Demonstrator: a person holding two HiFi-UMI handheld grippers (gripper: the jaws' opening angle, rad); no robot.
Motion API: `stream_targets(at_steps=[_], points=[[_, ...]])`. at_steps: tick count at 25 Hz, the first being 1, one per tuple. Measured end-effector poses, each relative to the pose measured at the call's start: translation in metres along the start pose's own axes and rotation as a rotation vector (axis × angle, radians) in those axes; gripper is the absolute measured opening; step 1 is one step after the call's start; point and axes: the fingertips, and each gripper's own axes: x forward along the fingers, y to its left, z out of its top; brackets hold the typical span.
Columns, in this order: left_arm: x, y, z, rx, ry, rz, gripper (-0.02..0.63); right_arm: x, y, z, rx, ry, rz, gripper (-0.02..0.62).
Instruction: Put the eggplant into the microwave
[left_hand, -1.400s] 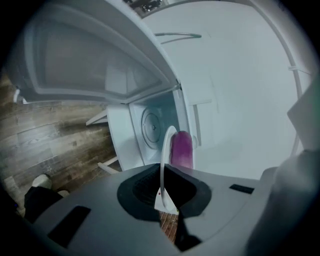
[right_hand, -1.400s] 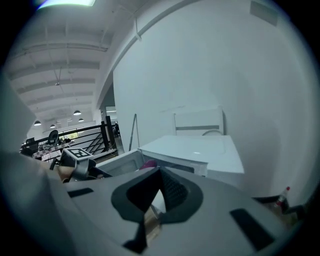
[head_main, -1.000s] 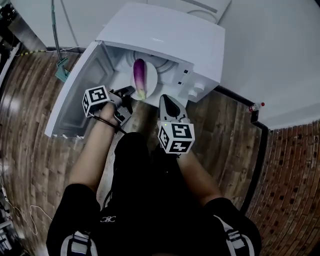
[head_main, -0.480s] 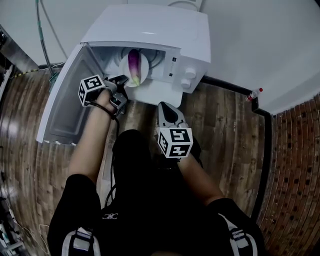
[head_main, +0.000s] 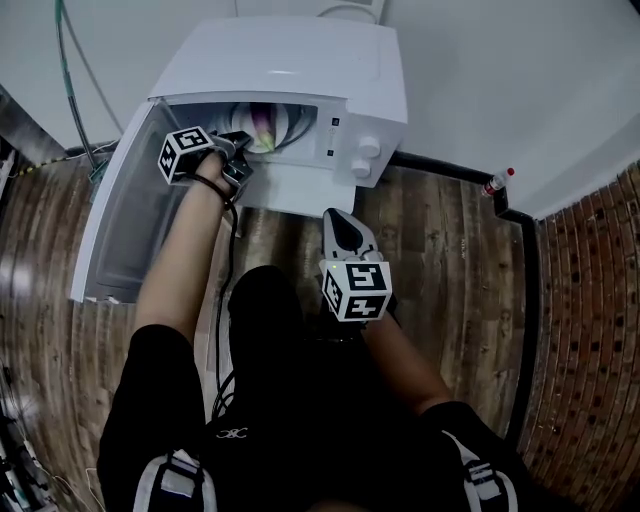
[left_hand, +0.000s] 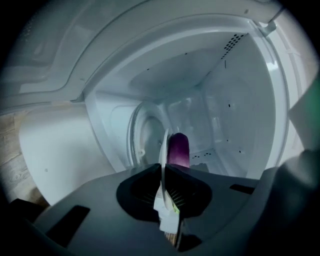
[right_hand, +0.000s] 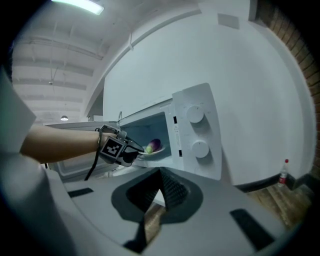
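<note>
eggplant (left_hand: 178, 148) lies on white plate (left_hand: 163, 145) just inside the open microwave (head_main: 300, 70); long axis runs into the cavity, green stem end toward left claw (left_hand: 164, 167), clamped on the plate rim; right claw (right_hand: 161, 172) closed, empty; wood-plank floor (head_main: 440, 230) in front, white wall (head_main: 520, 80) behind

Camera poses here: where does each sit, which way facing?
Head view: head-mounted, steeply down at open white microwave; shows arms, legs, left gripper, right gripper.
Left gripper view: along its jaws into the cavity; jaws shut on round white plate bearing purple eggplant.
Right gripper view: roughly level toward microwave's front; own shut jaws, left forearm.
Shared: all show eggplant.
</note>
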Motion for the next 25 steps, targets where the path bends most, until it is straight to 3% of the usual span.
stream_targets(at_steps=[5,9,12,17,19,21,25], points=[[0.016,-0.001,0.005,0.049,-0.012,0.025,0.026,0.000,-0.008,-0.011,-0.008,0.027,-0.019,0.006],[0.020,-0.005,0.011,0.224,-0.030,0.107,0.026,0.002,-0.010,-0.013,-0.017,0.040,-0.021,0.006],[0.020,-0.006,0.013,0.441,-0.037,0.215,0.043,0.003,-0.008,-0.014,-0.023,0.047,-0.013,0.006],[0.017,-0.004,0.025,0.957,-0.101,0.443,0.104,0.002,-0.004,-0.018,-0.032,0.055,0.006,0.006],[0.013,-0.007,0.030,1.089,-0.148,0.491,0.104,0.001,-0.003,-0.020,-0.033,0.059,0.008,0.006],[0.007,-0.013,0.035,1.132,-0.203,0.501,0.104,0.001,-0.004,-0.022,-0.032,0.061,0.010,0.006],[-0.016,-0.026,0.039,1.126,-0.328,0.457,0.103,0.002,-0.005,-0.020,-0.027,0.050,0.015,0.006]])
